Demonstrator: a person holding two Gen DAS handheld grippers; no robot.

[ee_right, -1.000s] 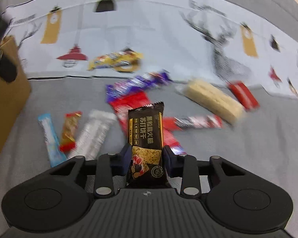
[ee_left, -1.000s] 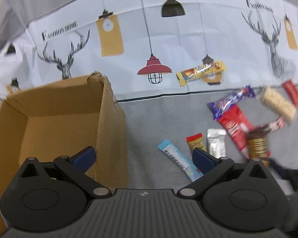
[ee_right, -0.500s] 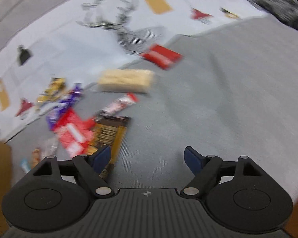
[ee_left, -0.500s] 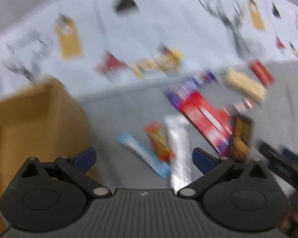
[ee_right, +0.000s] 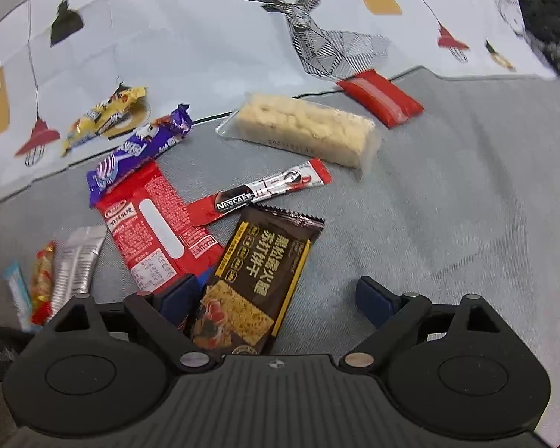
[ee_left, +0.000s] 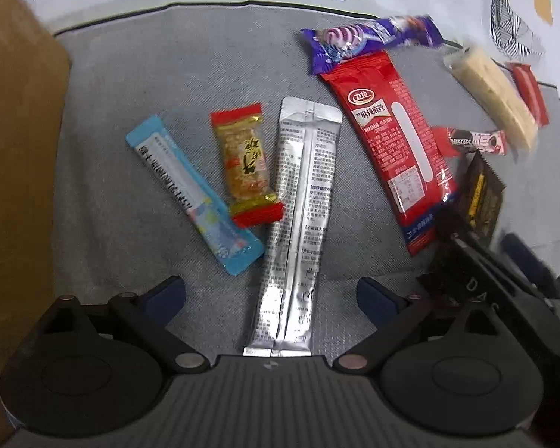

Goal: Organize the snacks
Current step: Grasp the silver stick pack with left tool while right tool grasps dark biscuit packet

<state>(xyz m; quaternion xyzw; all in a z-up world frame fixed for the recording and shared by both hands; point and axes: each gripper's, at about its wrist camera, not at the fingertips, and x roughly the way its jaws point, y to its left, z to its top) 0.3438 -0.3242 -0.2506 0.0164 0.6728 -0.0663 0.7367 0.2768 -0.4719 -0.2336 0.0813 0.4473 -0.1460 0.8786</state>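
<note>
My left gripper points straight down, and its jaws are closing around the lower end of a silver sachet that lies flat on the grey cloth. The pads are clear of it. A blue stick pack and a yellow-red candy lie just left of the sachet. My right gripper is wide, its jaws narrowing a little. A dark brown cracker packet lies loose on the cloth between them, close to the left finger.
A cardboard box stands at the left. A long red packet, a purple wrapper, a Nescafe stick, a pale rice bar, a small red packet and a yellow bar lie scattered. The patterned cloth lies behind.
The right gripper opened and let go of the dark cracker packet, which now lies on the cloth. The left gripper swung away from the box and dropped over the silver sachet.
</note>
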